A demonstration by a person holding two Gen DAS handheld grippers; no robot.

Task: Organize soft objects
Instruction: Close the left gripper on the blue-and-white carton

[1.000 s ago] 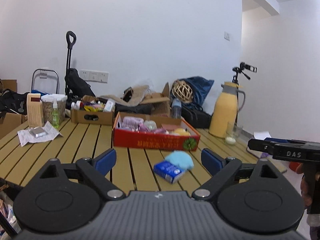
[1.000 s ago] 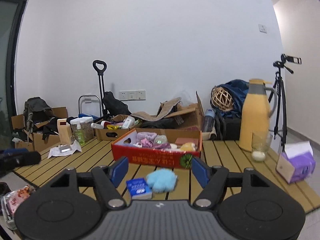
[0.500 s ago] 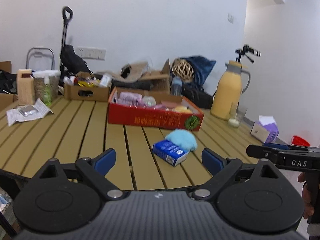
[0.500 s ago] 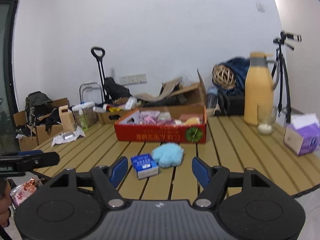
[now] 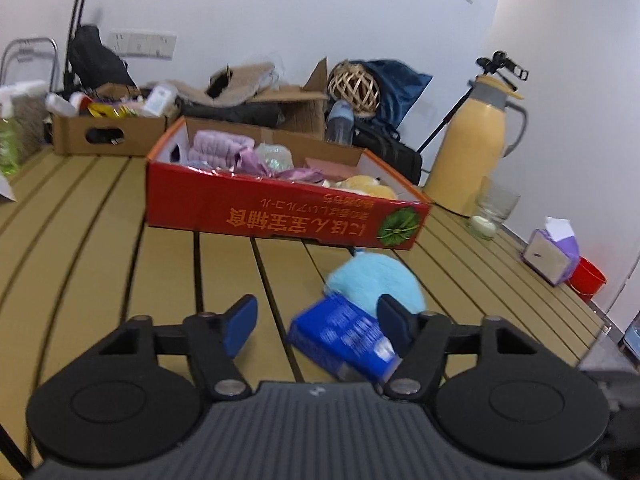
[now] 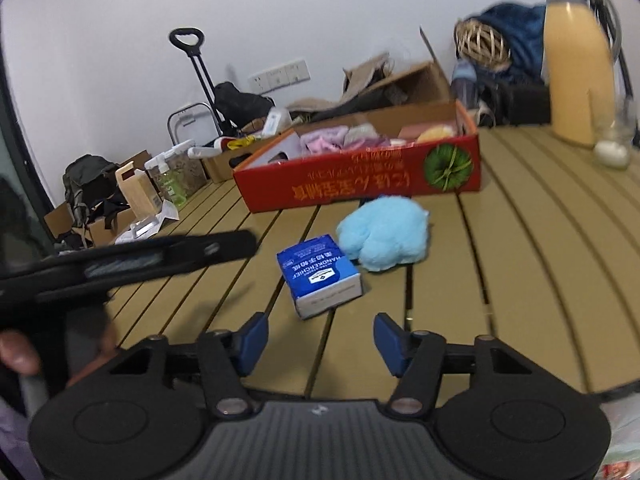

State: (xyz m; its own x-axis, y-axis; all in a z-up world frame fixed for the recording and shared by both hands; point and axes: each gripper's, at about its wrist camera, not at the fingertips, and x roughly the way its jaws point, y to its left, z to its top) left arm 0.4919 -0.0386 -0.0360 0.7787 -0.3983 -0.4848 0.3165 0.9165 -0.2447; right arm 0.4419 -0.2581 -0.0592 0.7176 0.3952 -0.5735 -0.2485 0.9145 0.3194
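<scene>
Both tools hover with fingers apart, gripping nothing: left tool [image 5: 318, 326], right tool [image 6: 320, 340]. Just ahead on the table [image 6: 520, 240], a blue tissue pack [image 6: 320, 272] touches a fluffy blue toy [image 6: 384, 232], near the red box [image 6: 360, 188] of soft things.

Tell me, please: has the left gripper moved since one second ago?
Yes. The left gripper has come forward and lower toward the red box, which looks much larger now; the blue tissue pack sits between its open fingers.
</scene>
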